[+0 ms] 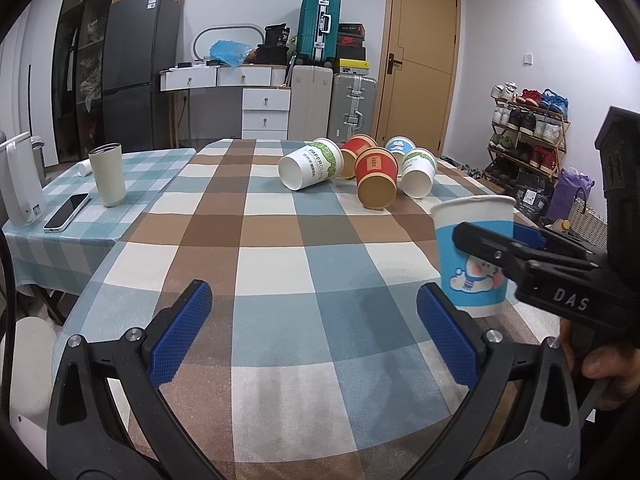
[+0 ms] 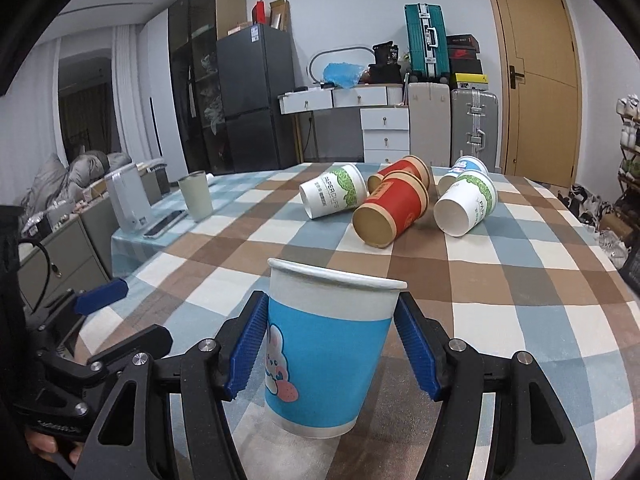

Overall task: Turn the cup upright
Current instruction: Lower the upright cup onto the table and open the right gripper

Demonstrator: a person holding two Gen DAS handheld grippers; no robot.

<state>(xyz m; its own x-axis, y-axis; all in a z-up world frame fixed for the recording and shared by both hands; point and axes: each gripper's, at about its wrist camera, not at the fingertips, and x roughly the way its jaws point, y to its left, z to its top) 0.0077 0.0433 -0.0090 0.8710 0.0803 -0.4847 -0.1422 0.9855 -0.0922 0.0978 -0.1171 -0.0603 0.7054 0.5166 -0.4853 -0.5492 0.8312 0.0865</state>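
A blue-and-white paper cup with a cartoon animal [image 2: 324, 356] stands upright on the checked tablecloth [image 2: 500, 280], mouth up. My right gripper [image 2: 332, 344] has its blue pads against both sides of the cup. In the left wrist view the same cup [image 1: 474, 256] stands at the right with the right gripper [image 1: 520, 256] around it. My left gripper [image 1: 314, 336] is open and empty above the cloth, left of the cup. Several more cups lie on their sides farther back: a white-green one [image 1: 312, 164], a red one [image 1: 376, 178], another white-green one [image 1: 418, 172].
A beige tumbler [image 1: 107, 174], a phone [image 1: 66, 212] and a white appliance [image 1: 20, 184] stand on the side table at the left. Suitcases, drawers and a fridge line the back wall. A shoe rack [image 1: 528, 128] stands at the right.
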